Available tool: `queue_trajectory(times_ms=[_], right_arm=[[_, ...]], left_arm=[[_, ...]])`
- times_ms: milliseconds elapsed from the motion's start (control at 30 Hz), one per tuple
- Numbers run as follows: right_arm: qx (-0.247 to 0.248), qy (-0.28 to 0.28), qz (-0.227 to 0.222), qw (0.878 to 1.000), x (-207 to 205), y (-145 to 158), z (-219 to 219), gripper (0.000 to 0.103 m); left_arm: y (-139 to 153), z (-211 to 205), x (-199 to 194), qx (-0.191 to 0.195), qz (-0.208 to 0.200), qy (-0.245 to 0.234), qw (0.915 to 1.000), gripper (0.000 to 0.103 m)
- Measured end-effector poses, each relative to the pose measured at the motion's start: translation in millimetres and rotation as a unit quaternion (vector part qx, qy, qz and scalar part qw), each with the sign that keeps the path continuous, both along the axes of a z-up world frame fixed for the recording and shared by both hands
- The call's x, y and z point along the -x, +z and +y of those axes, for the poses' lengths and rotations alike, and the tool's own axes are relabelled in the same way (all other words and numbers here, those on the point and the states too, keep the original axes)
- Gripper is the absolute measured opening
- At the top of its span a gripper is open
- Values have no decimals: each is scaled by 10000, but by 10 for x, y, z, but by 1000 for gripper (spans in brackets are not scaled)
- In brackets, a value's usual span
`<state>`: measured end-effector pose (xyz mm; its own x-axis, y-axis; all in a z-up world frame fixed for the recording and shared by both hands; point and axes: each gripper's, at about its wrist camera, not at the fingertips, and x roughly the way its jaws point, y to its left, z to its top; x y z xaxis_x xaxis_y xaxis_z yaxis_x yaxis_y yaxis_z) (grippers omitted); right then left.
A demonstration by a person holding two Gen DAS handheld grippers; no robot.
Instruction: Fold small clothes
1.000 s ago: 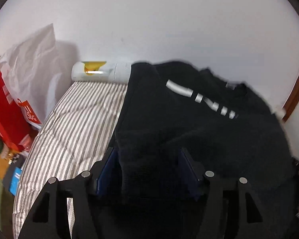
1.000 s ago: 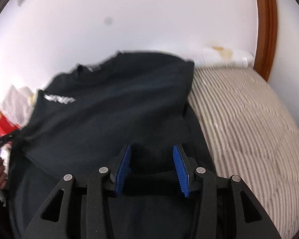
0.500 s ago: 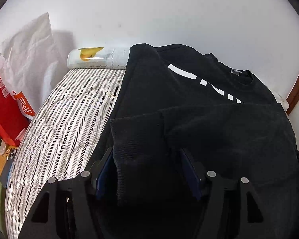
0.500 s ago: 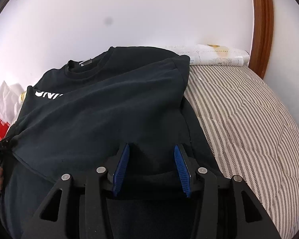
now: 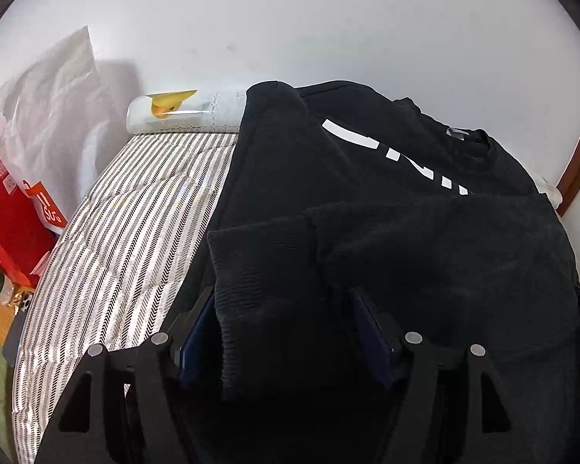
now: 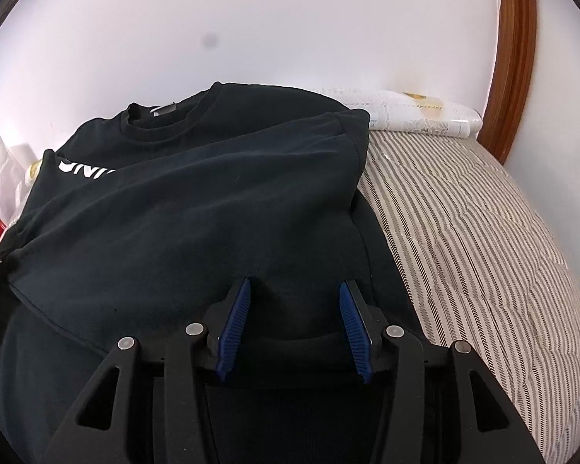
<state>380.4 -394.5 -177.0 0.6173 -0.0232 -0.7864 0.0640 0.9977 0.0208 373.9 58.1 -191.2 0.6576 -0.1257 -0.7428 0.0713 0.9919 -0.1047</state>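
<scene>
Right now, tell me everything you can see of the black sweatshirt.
The black sweatshirt looks like soft knit, with white lettering partly covered, a ribbed crew collar and a grey neck label. Its lower part is folded up over the chest. It lies on the striped mattress, and cloth sits between the open jaws of both grippers.

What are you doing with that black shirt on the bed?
A person is folding a black sweatshirt on a striped mattress, with a hand-held gripper in each hand. The bottom part is already folded up over the chest, covering some of the white letters. The left gripper and right gripper both sit at the near edge with cloth between their blue fingers, which stand apart and do not seem to be pinching it. A white roll lies by the wall.
</scene>
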Motion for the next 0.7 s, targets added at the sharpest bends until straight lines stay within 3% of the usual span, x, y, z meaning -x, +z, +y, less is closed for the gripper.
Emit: queue_trajectory(times_ms=[467, 700], right_arm=[[30, -112, -5, 9999, 49, 44, -2, 50], [-440, -671, 62, 9968, 581, 333, -153, 50]], left_arm=[[10, 18, 1, 159, -19, -95, 9998, 73], [74, 36, 87, 211, -105, -208, 9995, 74]])
